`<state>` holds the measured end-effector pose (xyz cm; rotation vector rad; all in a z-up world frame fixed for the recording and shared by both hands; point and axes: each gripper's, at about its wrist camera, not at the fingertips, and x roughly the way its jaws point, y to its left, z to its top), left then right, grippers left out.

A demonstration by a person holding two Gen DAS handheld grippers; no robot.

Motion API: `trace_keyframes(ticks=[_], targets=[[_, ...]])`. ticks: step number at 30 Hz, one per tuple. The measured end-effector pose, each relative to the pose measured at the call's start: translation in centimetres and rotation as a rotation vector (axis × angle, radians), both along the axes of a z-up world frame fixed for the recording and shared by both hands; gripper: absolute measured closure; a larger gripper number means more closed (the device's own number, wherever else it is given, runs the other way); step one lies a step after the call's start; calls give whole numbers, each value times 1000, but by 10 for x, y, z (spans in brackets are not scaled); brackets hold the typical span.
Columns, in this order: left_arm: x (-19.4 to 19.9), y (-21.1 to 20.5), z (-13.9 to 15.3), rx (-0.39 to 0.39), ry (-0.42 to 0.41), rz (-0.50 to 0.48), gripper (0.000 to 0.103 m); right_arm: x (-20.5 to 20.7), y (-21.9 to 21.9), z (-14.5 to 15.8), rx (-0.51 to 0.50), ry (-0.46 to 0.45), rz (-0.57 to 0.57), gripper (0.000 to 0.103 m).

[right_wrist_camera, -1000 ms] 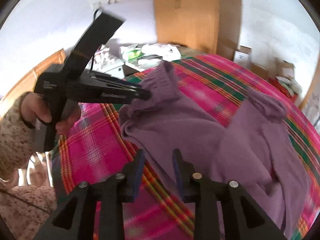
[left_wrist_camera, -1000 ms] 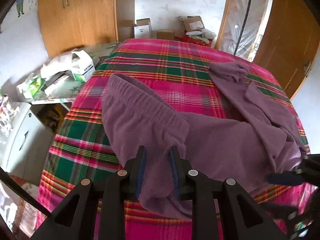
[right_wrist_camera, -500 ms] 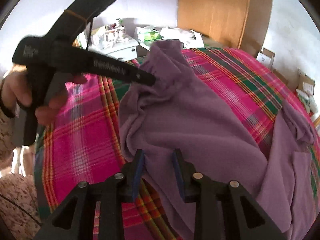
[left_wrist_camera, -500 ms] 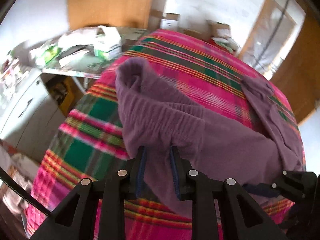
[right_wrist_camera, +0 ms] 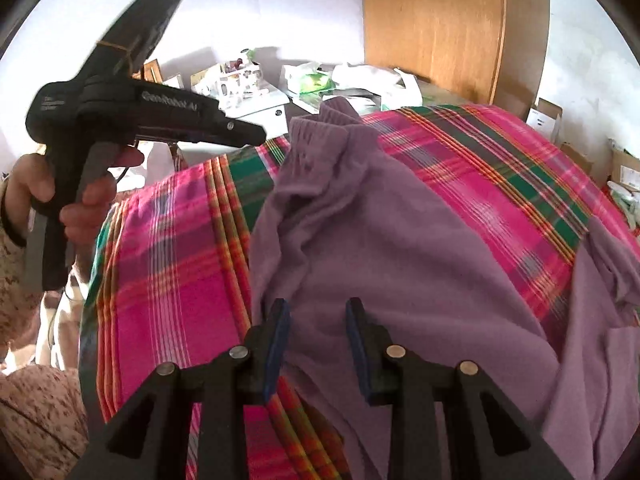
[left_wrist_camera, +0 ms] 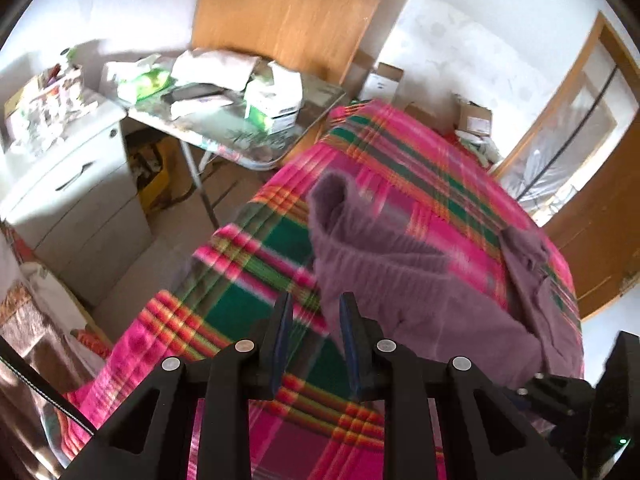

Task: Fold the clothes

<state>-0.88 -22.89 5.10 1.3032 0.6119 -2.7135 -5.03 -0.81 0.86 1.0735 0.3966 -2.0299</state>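
Purple fleece trousers [right_wrist_camera: 380, 248] lie rumpled across plaid bedspread [right_wrist_camera: 168, 280], waistband toward its far-left corner. Left gripper [left_wrist_camera: 312, 340] and right gripper [right_wrist_camera: 316, 336] both released, empty. Pinch waistband corners first, then pull flat.

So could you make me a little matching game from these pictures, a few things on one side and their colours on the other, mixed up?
Things:
1. garment
2. bedspread
3. wardrobe
4. drawer cabinet

Colours:
A. white
B. plain purple
C. orange-brown wood
D. pink, green and orange plaid

Pairs: 1-B, 2-D, 3-C, 4-A
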Motion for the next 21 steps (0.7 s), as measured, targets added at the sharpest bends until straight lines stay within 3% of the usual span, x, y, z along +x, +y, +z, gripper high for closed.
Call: trace_keyframes(ticks=[5, 10, 13, 14, 21], targets=[[-11, 15, 6, 33, -7, -83, 78, -15, -20, -6, -21, -73, -1, 73], [-13, 28, 20, -12, 25, -136, 78, -29, -34, -12, -39, -122, -9, 73], [-18, 31, 29, -24, 43, -150, 78, -34, -36, -13, -78, -155, -14, 88], [-20, 31, 31, -20, 48, -151, 78, -35, -36, -12, -81, -151, -12, 100], [-33, 24, 31, -50, 37, -132, 78, -28, -32, 20, -46, -33, 22, 101]])
